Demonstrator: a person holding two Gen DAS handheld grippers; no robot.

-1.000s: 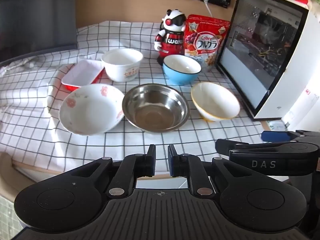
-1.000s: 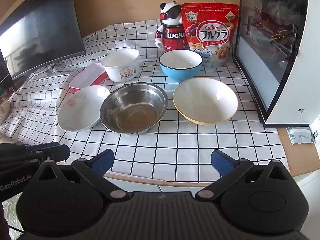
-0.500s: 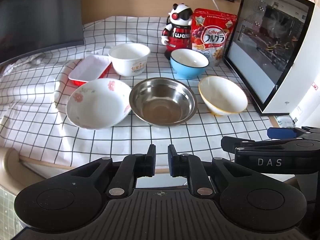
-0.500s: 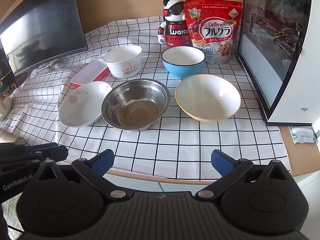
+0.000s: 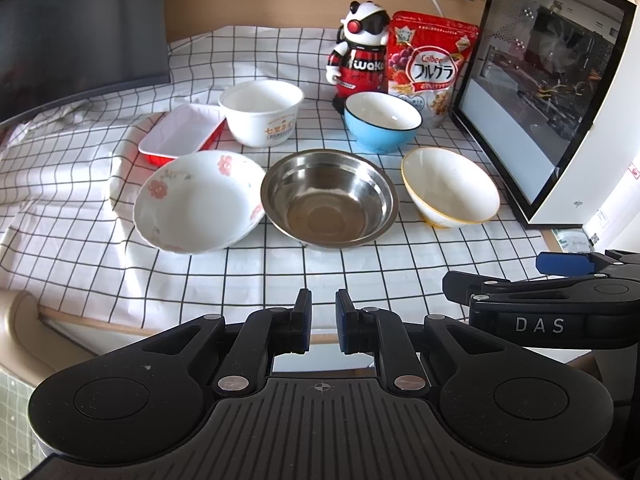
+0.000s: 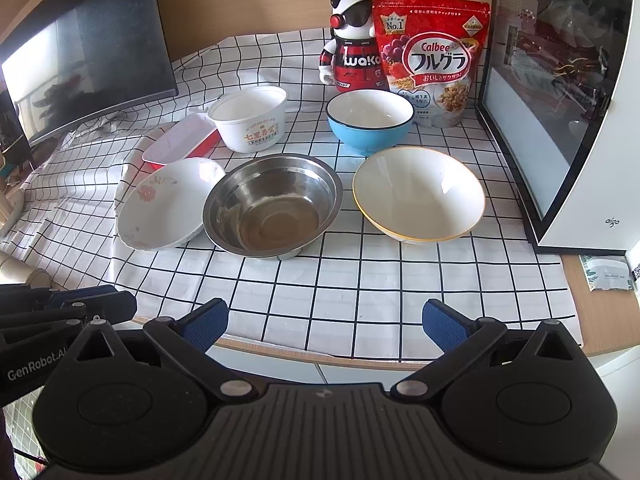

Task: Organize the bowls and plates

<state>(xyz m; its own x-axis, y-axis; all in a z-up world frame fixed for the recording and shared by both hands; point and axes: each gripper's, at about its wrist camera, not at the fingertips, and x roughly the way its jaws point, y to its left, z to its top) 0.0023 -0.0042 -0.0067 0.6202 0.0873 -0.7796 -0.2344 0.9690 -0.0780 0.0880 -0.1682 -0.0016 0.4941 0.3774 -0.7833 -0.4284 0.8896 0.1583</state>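
Bowls: floral [image 5: 198, 200], steel [image 5: 329, 199], yellow-rimmed [image 5: 450, 188]; left claw [image 5: 323, 322] nearly closed, right claw [image 6: 324, 324] spread wide.

You get bright daylight with sharp focus; sunlit patches and soft shadows fall across the checked cloth [image 5: 72, 184], the steel bowl [image 6: 272, 208] glints, and fisheye bending curves the edges.

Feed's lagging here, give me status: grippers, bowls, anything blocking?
Left gripper nearly shut, empty; right gripper open, empty. Both short of the table. Steel bowl, floral bowl, yellow-rimmed bowl unstacked, front row. Nothing blocking.
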